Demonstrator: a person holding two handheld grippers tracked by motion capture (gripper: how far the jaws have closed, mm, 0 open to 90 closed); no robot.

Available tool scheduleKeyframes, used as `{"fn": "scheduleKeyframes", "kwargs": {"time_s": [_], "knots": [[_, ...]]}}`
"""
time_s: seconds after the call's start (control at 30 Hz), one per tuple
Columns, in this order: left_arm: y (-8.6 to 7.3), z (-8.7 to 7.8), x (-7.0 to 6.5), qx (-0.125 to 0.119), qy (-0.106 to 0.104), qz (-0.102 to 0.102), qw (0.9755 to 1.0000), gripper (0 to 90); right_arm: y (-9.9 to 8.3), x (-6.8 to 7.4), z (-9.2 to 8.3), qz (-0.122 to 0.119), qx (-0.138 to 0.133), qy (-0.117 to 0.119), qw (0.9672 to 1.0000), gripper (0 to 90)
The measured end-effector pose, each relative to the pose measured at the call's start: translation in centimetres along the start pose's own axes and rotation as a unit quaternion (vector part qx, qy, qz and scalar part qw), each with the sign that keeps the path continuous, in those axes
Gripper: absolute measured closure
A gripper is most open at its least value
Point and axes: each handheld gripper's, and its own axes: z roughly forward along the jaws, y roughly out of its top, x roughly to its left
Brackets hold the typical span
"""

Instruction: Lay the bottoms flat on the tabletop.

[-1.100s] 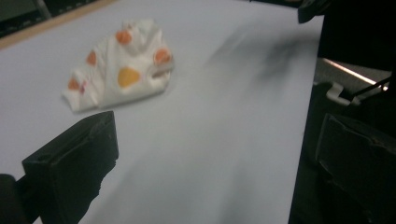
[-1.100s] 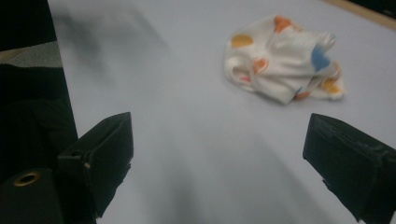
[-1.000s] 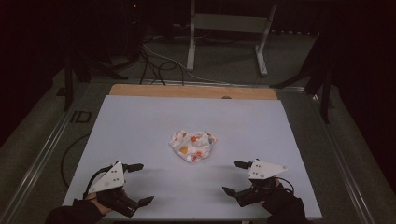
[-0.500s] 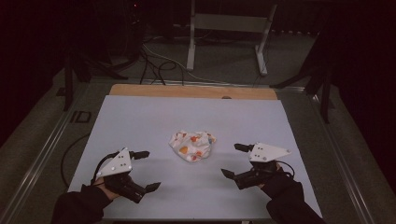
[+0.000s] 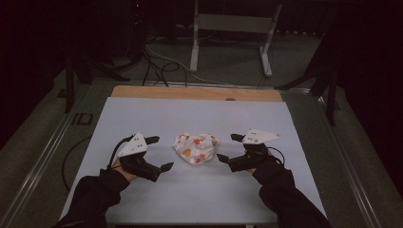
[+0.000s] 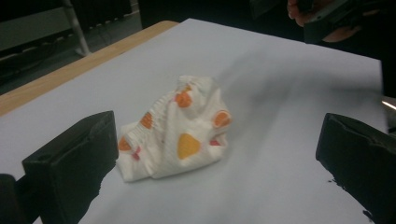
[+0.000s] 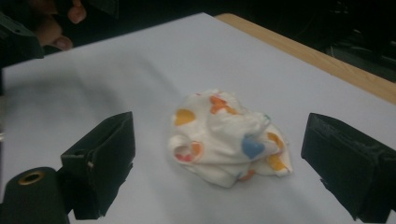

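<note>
At the near edge of the high view, 2 dark sleeves were seen entering from the bottom, each hand carrying 1 gripper. The left gripper [image 5: 159, 153] was found with its jaws spread wide and nothing between them; the right gripper [image 5: 230, 148] was likewise released and empty. Both were pointed inward at the crumpled cloth [image 5: 196, 147], which was lying between them on the white table sheet [image 5: 199, 114], roughly at mid-width and somewhat nearer the person than the far edge. No contact with the cloth was observed from either side.

In the left gripper view the cloth [image 6: 175, 128] was recorded as a bunched white piece with orange and yellow patches, seated between the 2 black jaws but farther off. In the right gripper view the same cloth [image 7: 229, 137] was noted with a blue patch and a small rolled opening facing the camera.

The step in hand was judged to be an approach for a 2-sided pick-up or spreading. It was assessed that each gripper should be brought low, an outer fold or hem selected rather than the thick middle, and a single layer pinched, so that the bundle is not dragged across the sheet.

Beyond the sheet, a wooden table edge [image 5: 195, 93], loose cables [image 5: 157, 61] and a metal stand [image 5: 233, 33] were noted on the floor.
</note>
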Motion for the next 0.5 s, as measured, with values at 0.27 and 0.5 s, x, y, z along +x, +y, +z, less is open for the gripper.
{"fn": "scheduleKeyframes", "kwargs": {"time_s": [0.27,0.5], "knots": [[-0.8,3.2,1.8,0.025,0.019,-0.001,0.9995,0.1,-1.5,-1.8,2.6,0.011,0.031,-0.001,0.9995,26.2],[-2.1,5.7,3.7,0.068,0.015,-0.048,0.9964,0.2,-3.3,-2.9,4.7,0.022,0.056,-0.006,0.9981,41.0]]}}
